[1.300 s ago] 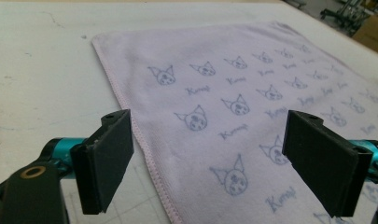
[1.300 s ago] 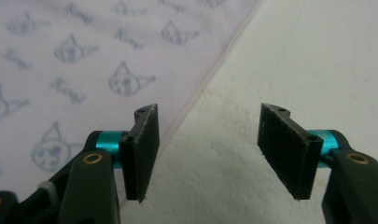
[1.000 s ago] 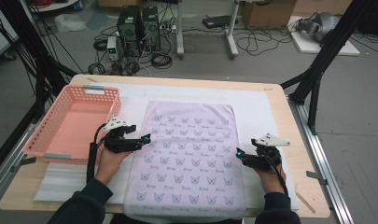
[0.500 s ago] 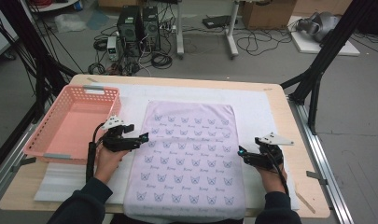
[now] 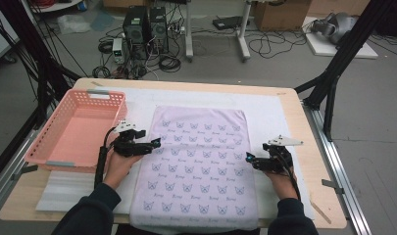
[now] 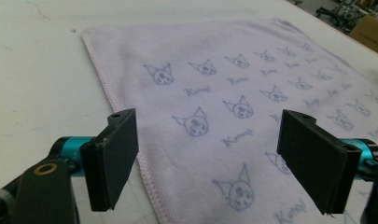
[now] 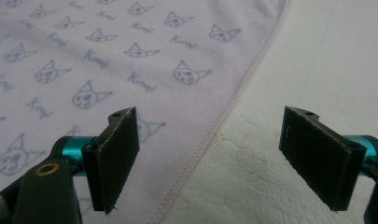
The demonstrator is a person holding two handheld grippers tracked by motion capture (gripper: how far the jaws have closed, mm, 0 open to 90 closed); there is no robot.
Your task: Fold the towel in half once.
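High view: pale lilac rectangular cloth with printed cat faces (image 5: 198,166) flat on the white-padded counter (image 5: 269,115), between left tongs (image 5: 154,143) and right tongs (image 5: 248,158).

Left gripper view: released, hem beneath.

Right gripper view: just been widening, nothing grasped, hem beneath.

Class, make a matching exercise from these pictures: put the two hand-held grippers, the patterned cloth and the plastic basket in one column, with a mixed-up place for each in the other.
1. left gripper
2. right gripper
3. lilac cat-print cloth
4. pink plastic basket

a. table's left side
b. at the cloth's right edge
c. spread flat mid-table
d. at the cloth's left edge

Pairs: 1-d, 2-b, 3-c, 4-a
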